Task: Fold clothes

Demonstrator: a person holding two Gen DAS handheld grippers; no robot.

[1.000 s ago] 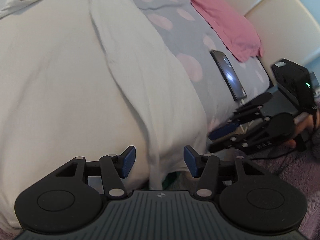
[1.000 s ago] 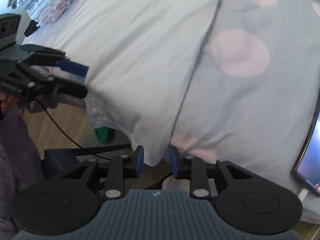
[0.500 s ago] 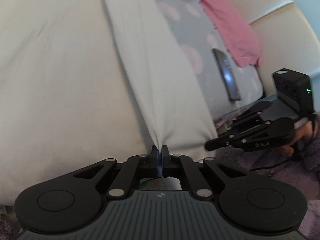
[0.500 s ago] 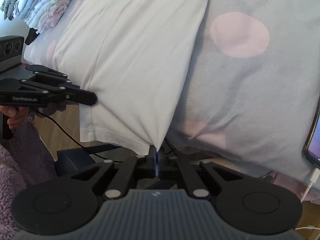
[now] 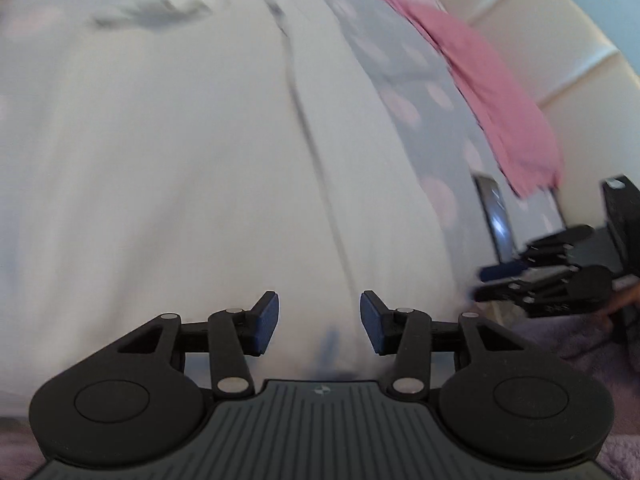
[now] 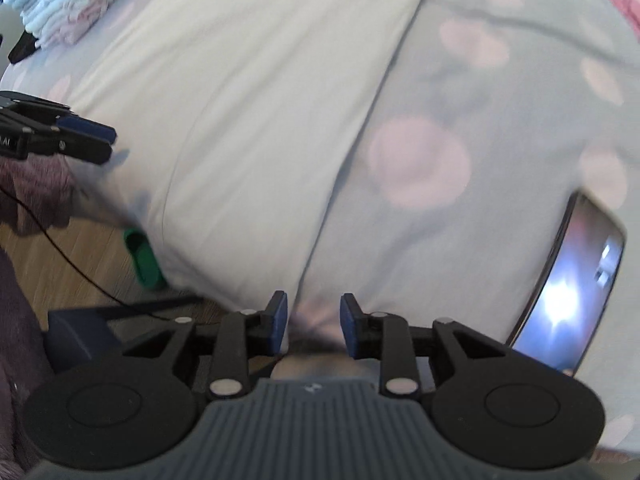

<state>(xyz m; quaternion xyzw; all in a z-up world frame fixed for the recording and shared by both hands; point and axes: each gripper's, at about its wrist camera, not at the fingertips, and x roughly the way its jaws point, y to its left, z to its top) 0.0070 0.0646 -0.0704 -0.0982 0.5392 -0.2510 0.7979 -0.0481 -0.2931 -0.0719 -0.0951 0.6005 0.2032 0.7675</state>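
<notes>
1. Left wrist view showed the left tool (image 5: pixel 319 322) over the white garment (image 5: pixel 180 168), its blue pads apart and the jaws opening, with nothing pinched between them.
2. White cloth lay under the gap, but neither pad pressed on it.
3. The white garment was spread flat on the bed, with a long crease running up from near the tool toward the far end.
4. Just to its right lay the grey bedcover (image 5: pixel 408 92) with pink dots, and a pink cloth (image 5: pixel 496 92) lay along its far edge by the cream headboard (image 5: pixel 568 60).
5. A phone (image 5: pixel 494 216) lay on the cover near the bed's edge, close to the right tool (image 5: pixel 486 280) at the frame's right side.
6. Right wrist view showed the right tool (image 6: pixel 313 326) with its jaws opening too, nothing held, above the bed's edge where the garment's (image 6: pixel 248 112) hem met the dotted cover (image 6: pixel 460 100).
7. The phone (image 6: pixel 568 292) lay to the right with its screen lit.
8. At left, the left tool (image 6: pixel 110 144) hung beside the garment's corner, a green object (image 6: pixel 144 256) stood on the wooden floor (image 6: pixel 60 264), and folded clothes (image 6: pixel 64 4) were stacked at the far corner.
</notes>
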